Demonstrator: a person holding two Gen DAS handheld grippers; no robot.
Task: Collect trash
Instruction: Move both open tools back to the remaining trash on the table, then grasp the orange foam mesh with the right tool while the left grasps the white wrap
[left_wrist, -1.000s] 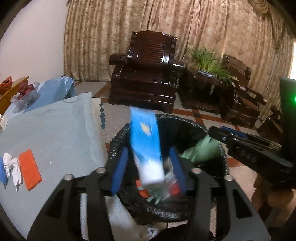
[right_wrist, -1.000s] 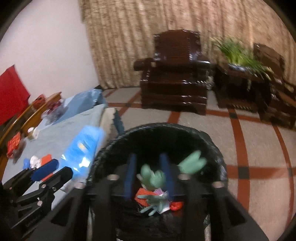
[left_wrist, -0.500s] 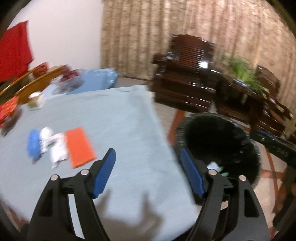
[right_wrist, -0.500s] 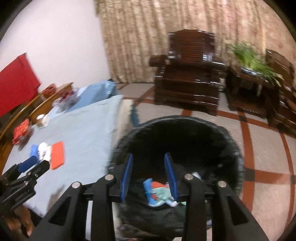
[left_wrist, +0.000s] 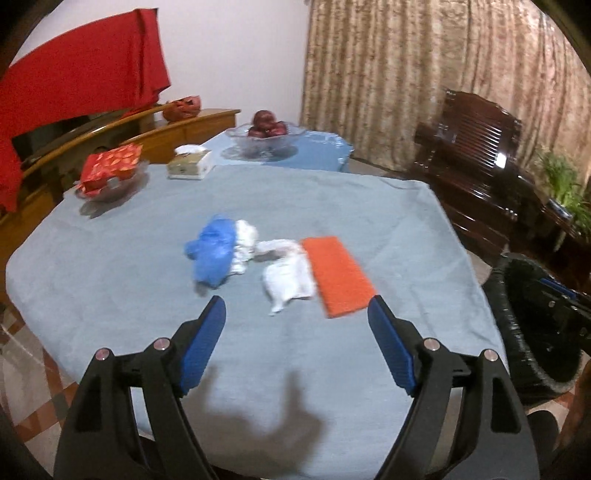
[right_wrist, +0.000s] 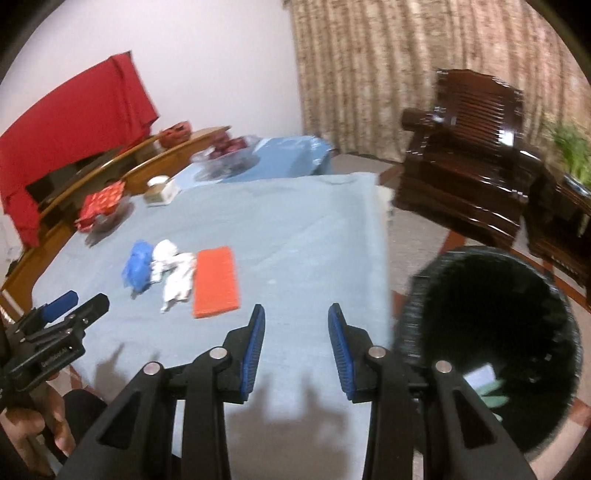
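On the light blue tablecloth (left_wrist: 332, 369) lie an orange rectangular sponge (left_wrist: 338, 275), crumpled white tissue (left_wrist: 286, 277) and a crumpled blue glove (left_wrist: 214, 253). They also show in the right wrist view: the sponge (right_wrist: 216, 282), the tissue (right_wrist: 177, 275), the glove (right_wrist: 137, 267). My left gripper (left_wrist: 295, 314) is open and empty, just short of the tissue and sponge. My right gripper (right_wrist: 295, 319) is open and empty over the table's near right part. The black-lined trash bin (right_wrist: 491, 343) stands beside the table at the right, with some trash inside.
At the table's far side stand a bowl with a red packet (left_wrist: 110, 170), a tissue box (left_wrist: 190, 166) and a glass bowl of red fruit (left_wrist: 266, 133). Dark wooden armchairs (right_wrist: 469, 177) and a plant (left_wrist: 565, 184) stand at the right. The left gripper (right_wrist: 62, 314) shows at the right view's left edge.
The left gripper let the blue packet fall into the bin, opened wide and swung left over the table. The right gripper dropped the green glove, opened and swung left from the bin.
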